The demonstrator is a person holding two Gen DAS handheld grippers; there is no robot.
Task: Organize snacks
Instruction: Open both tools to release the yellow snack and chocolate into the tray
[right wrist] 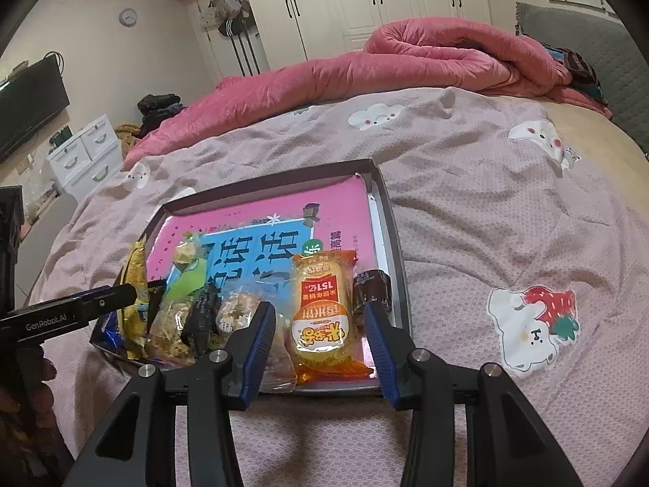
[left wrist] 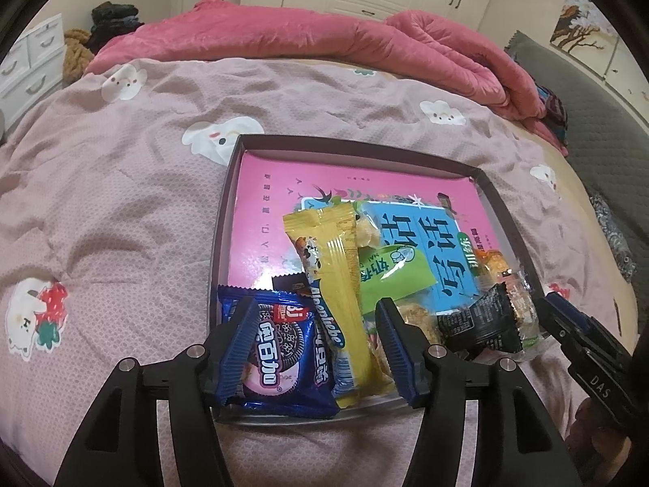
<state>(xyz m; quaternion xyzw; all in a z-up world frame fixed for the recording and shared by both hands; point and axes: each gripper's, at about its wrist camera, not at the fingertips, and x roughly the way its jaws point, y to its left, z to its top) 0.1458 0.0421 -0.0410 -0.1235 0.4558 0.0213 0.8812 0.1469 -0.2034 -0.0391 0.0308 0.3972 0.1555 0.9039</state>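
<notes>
Snacks lie heaped in the near half of the shallow tray on the bed; the far half shows only the pink liner.

Left tongs: jaws apart, straddling the blue cookie pack and the yellow wafer bar. The bar's long axis runs away from the tongs, roughly in line with them.

Right tongs: jaws apart around the orange rice-cake pack, clear of both pads (its long axis also points away). A dark wrapped piece sits just right of it.

Each hand is nearest its own pack.

Hidden: what lies under the pile; small clear-wrapped items are hard to identify.
</notes>
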